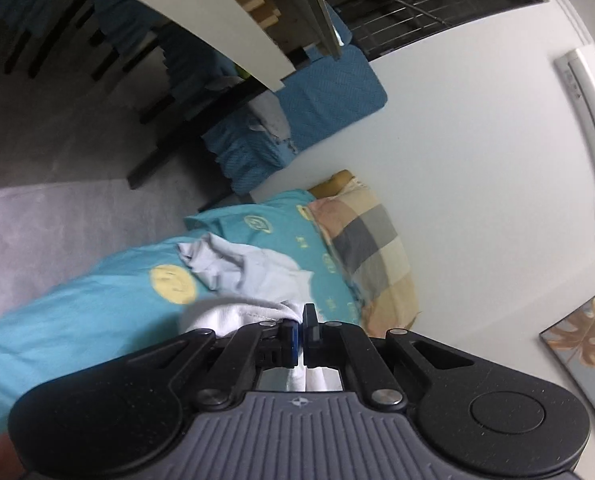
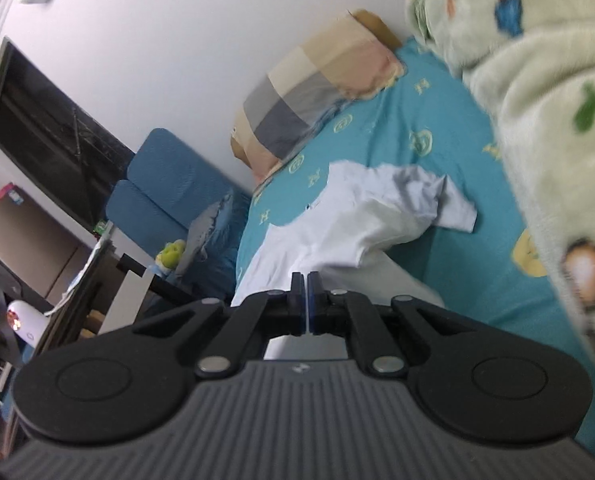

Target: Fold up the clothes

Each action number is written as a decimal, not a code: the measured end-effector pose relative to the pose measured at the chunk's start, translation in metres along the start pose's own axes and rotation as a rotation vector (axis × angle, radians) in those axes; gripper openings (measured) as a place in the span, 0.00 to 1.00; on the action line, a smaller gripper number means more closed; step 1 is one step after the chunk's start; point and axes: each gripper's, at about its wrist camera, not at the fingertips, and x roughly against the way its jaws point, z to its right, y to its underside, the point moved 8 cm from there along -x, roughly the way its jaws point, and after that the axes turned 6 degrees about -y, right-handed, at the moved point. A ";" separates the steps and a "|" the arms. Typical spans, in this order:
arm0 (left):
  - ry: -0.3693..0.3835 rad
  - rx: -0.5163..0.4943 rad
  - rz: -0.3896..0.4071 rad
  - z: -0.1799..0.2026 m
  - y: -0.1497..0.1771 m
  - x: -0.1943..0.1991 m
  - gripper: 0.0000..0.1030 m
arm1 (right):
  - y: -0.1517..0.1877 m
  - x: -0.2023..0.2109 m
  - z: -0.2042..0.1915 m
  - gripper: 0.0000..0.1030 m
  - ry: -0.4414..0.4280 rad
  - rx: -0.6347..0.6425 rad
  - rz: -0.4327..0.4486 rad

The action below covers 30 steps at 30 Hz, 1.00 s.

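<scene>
A white T-shirt (image 2: 349,224) lies partly lifted over the teal bed sheet (image 2: 437,128). My right gripper (image 2: 306,280) is shut on the shirt's near edge, and the cloth stretches away from it toward a crumpled sleeve (image 2: 453,204). In the left wrist view my left gripper (image 1: 302,314) is shut on another edge of the white T-shirt (image 1: 241,312). The rest of the shirt lies bunched on the teal bed sheet (image 1: 77,304) further off.
A checked pillow (image 2: 317,92) lies at the head of the bed against the white wall, also in the left wrist view (image 1: 369,244). A fleece blanket with cartoon prints (image 2: 537,80) covers the right side. A blue chair (image 1: 321,100) and a dark table (image 1: 169,136) stand beside the bed.
</scene>
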 end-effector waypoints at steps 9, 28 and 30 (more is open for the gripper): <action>-0.134 0.033 -0.072 -0.045 -0.001 0.020 0.02 | 0.055 -0.020 0.080 0.07 0.165 -0.035 -0.277; -0.207 0.026 -0.080 -0.057 0.004 0.003 0.02 | 0.104 -0.099 0.084 0.24 0.359 0.483 -0.511; -0.214 0.007 -0.112 -0.056 0.006 -0.001 0.02 | 0.104 -0.094 0.076 0.10 0.341 0.507 -0.548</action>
